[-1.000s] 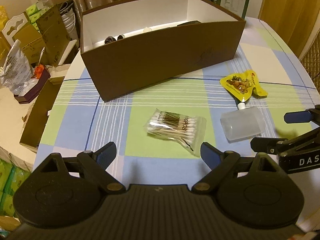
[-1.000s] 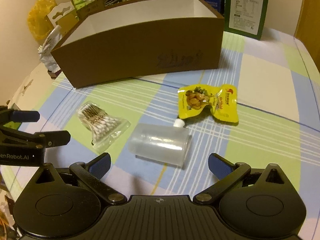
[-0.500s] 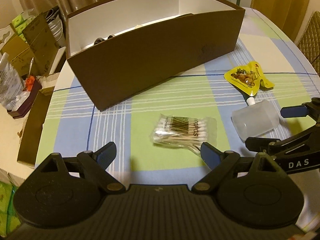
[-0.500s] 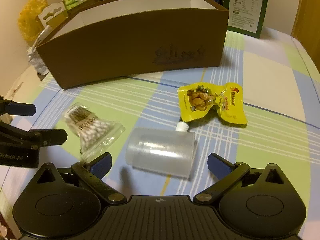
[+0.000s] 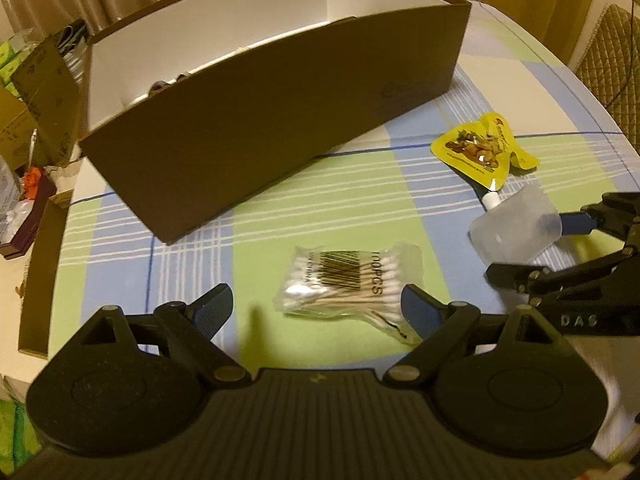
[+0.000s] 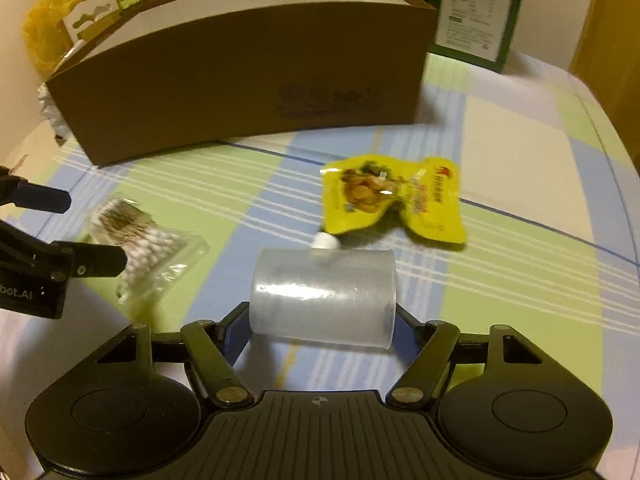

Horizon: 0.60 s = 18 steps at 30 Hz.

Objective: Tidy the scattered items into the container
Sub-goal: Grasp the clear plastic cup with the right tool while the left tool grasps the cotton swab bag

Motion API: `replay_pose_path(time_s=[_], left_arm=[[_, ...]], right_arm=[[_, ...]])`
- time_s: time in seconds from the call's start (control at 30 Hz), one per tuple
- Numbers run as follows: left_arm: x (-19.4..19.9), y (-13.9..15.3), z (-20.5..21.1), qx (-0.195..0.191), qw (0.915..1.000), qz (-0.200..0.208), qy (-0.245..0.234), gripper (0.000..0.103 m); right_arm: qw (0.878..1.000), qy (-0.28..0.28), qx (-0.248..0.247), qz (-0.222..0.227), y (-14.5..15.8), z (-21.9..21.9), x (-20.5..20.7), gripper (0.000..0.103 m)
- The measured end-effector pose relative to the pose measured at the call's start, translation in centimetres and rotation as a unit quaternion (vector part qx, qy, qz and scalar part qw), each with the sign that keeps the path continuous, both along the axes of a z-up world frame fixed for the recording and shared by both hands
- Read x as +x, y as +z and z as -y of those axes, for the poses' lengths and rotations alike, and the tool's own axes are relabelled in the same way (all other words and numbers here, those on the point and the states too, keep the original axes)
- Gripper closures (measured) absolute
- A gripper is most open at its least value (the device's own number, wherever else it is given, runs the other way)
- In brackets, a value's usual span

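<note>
Both grippers, left gripper [image 5: 316,310] spread, right gripper [image 6: 320,330] (spread around cup [image 6: 324,296]), moved nearer over checked tablecloth [image 5: 320,216]

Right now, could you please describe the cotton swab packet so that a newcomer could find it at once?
Start at the big brown box on the checked tablecloth. In front of it, on a green square, lies the cotton swab packet, between the open left gripper fingers. Unlike the frosted cup and yellow pouch, it is flat, clear and barcoded.
</note>
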State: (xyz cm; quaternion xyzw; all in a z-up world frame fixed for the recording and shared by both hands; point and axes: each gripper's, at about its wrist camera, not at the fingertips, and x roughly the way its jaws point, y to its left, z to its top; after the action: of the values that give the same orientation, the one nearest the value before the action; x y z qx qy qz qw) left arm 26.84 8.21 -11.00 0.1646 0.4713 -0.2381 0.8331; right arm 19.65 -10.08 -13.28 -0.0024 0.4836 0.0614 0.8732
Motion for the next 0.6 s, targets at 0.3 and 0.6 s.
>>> replay_pose_path(time_s=[0.3, 0.6], left_arm=[[0.3, -1.9, 1.7, 0.013, 0.9995, -0.001, -0.030, 0.018], [-0.1, -2.2, 2.3, 0.016, 0.9977, 0.028, -0.059, 0.035]], right_arm=[[1.000, -0.020, 0.003, -0.002, 0.2, 1.8, -0.4, 0.034], [1.000, -0.017, 0.010, -0.002, 0.4, 2.2, -0.7, 0.034]])
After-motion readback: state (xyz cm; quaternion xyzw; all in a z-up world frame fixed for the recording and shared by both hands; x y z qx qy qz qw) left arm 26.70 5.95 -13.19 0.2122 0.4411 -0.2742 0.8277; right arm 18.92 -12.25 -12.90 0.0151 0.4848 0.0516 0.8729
